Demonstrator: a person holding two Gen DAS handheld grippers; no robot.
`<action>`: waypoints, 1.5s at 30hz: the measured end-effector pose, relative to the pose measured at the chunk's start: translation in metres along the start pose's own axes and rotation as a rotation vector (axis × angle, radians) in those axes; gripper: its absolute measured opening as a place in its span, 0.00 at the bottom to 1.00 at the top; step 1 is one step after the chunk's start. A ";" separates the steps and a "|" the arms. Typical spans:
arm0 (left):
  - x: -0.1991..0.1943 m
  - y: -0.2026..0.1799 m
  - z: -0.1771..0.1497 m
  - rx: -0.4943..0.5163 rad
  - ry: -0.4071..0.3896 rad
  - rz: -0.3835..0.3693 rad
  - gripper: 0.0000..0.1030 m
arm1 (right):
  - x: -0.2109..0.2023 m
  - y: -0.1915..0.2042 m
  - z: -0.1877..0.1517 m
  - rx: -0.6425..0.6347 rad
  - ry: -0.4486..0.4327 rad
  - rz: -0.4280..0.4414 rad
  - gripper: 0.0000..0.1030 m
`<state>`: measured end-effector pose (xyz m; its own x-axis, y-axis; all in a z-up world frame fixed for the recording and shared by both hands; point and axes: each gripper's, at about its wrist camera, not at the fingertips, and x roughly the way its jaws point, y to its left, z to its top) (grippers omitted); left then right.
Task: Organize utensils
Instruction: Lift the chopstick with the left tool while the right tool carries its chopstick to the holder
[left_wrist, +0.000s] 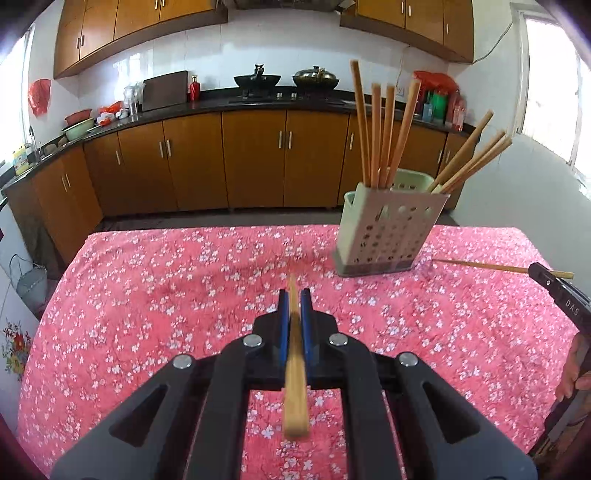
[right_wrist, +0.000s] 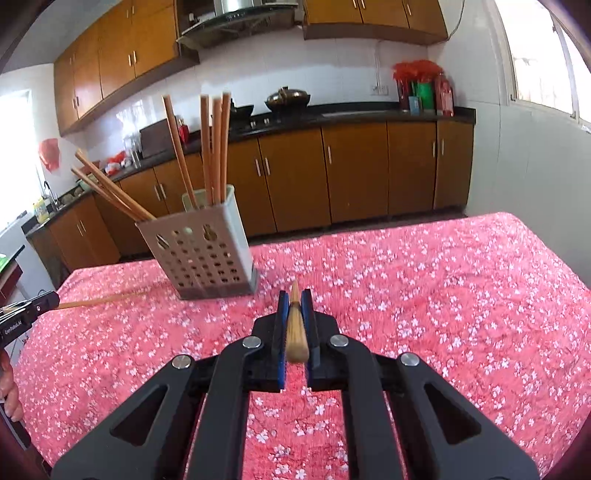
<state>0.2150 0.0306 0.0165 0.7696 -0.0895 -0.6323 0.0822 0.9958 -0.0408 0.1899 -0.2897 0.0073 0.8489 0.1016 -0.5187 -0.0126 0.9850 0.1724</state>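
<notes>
Landmark: pale green perforated plastic utensil holder (left_wrist: 388, 232), upright on the table w/ pink floral cloth (left_wrist: 184, 280), near the table's far edge.

Left gripper (left_wrist: 294, 299): blue pads clamped on 1 light wooden chopstick (left_wrist: 295, 369), which runs lengthwise btwn the jaws, thick end toward the camera. It's held above the cloth, in front & left of the holder, not touching it.

Right gripper (right_wrist: 294, 301): also clamped, on a 2nd wooden chopstick (right_wrist: 296, 332), in front & right of the holder, apart from it.

Approx 7 more wooden chopsticks in holder (right_wrist: 214, 147): 4 nearly upright in 1 compartment, 3 leaning outward at the other end.
</notes>
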 end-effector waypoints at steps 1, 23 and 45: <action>-0.001 0.000 0.001 0.000 -0.002 0.000 0.08 | -0.001 -0.001 0.000 0.001 -0.004 0.001 0.07; -0.084 -0.034 0.082 0.046 -0.239 -0.150 0.08 | -0.080 0.035 0.093 -0.029 -0.279 0.214 0.07; -0.032 -0.068 0.173 -0.046 -0.446 -0.133 0.08 | 0.000 0.081 0.154 -0.110 -0.286 0.169 0.07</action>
<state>0.2947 -0.0378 0.1737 0.9523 -0.2060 -0.2253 0.1778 0.9741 -0.1394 0.2700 -0.2314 0.1503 0.9436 0.2365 -0.2318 -0.2091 0.9683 0.1367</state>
